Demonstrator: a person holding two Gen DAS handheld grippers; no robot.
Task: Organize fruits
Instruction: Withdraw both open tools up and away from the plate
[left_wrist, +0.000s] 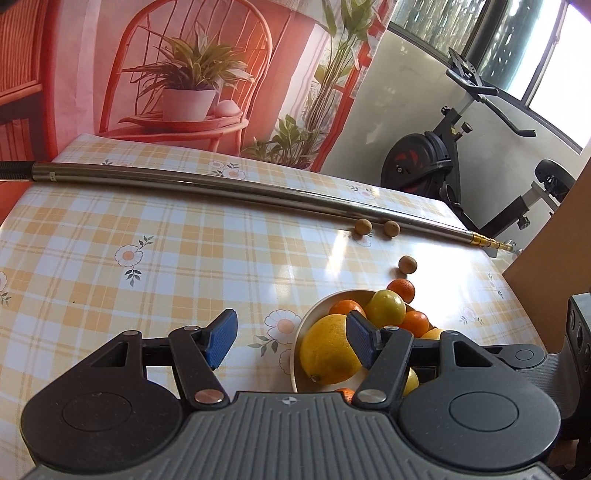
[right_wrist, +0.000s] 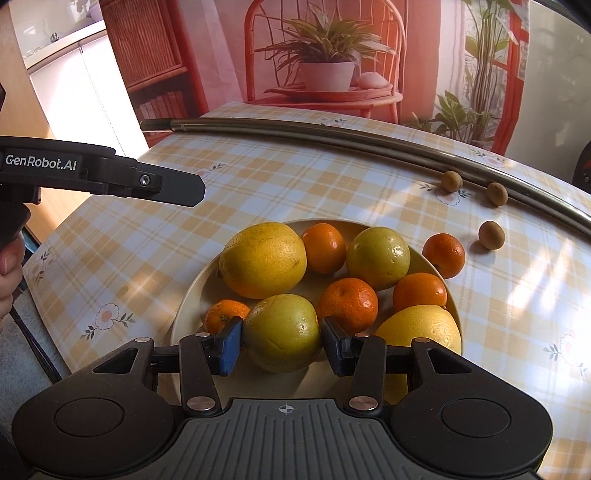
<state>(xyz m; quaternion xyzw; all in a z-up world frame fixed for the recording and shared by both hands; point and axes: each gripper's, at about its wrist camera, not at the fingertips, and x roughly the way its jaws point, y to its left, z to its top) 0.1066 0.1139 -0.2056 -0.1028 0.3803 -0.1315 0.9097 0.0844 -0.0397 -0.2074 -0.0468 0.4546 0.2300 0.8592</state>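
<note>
A cream plate (right_wrist: 192, 295) holds several fruits: large yellow citrus (right_wrist: 263, 260), small oranges (right_wrist: 324, 246) and yellow-green fruits (right_wrist: 377, 256). My right gripper (right_wrist: 281, 345) has its blue pads (right_wrist: 231, 345) on both sides of a yellow-green fruit (right_wrist: 282, 341) at the plate's near edge. My left gripper (left_wrist: 291, 341) is open and empty, left of the plate (left_wrist: 301, 328), its right pad in front of a yellow citrus (left_wrist: 327, 350). One orange (right_wrist: 443, 254) and three small brown fruits (right_wrist: 491, 235) lie on the table beyond the plate.
A long metal pole (left_wrist: 221, 186) lies across the far side of the checked tablecloth (left_wrist: 147, 236). The left gripper's body (right_wrist: 99, 175) shows at the left of the right wrist view. An exercise bike (left_wrist: 443, 155) stands beyond the table's right end.
</note>
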